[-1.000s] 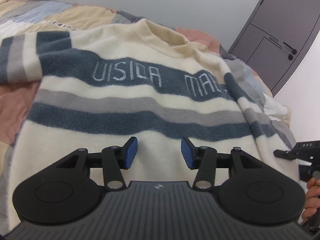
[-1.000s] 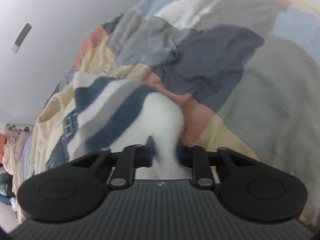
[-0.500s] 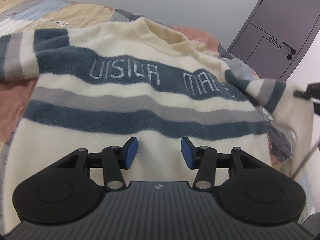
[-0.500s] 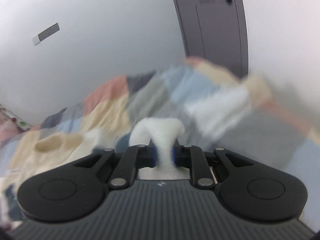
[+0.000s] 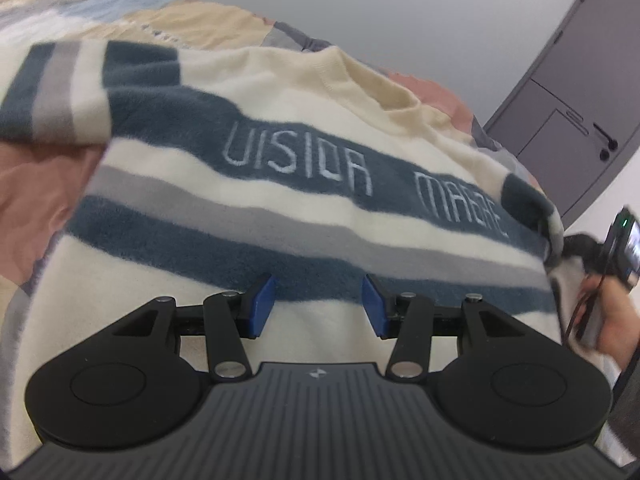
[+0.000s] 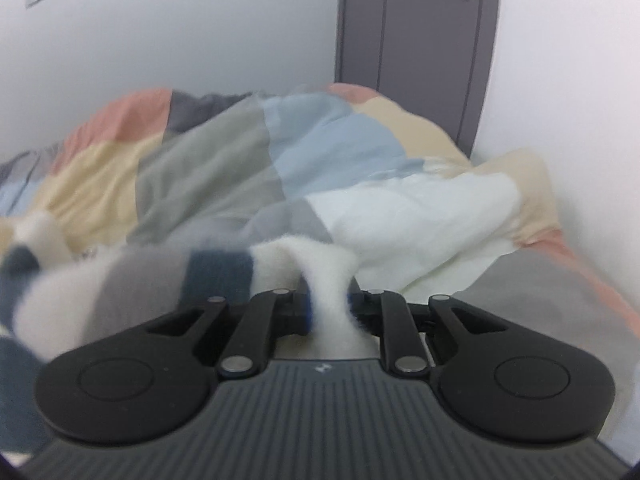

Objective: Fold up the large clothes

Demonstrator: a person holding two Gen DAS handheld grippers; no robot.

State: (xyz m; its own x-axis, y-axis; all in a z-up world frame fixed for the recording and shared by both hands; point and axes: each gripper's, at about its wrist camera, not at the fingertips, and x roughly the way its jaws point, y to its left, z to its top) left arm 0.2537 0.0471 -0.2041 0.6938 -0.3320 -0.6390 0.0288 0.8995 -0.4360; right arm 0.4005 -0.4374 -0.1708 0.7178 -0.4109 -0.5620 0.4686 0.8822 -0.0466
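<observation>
**Now the sleeve is up and travelling**

Suddenly the right gripper (image 6: pixel 328 308), pinched tight on the sleeve (image 6: pixel 224 276), has swung it off the quilt (image 6: pixel 344 168), starting the inward fold. The left gripper (image 5: pixel 318 306) hovers half-open and empty over the sweater (image 5: pixel 280 216), flat on the bed. Lettering reads "VISION", then roughly "MAGRE".

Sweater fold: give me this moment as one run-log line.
sweater: flat on bed, front up | right claw: shut on sleeve, pulled out sideways | left claw: open above hem, holding nothing
</observation>
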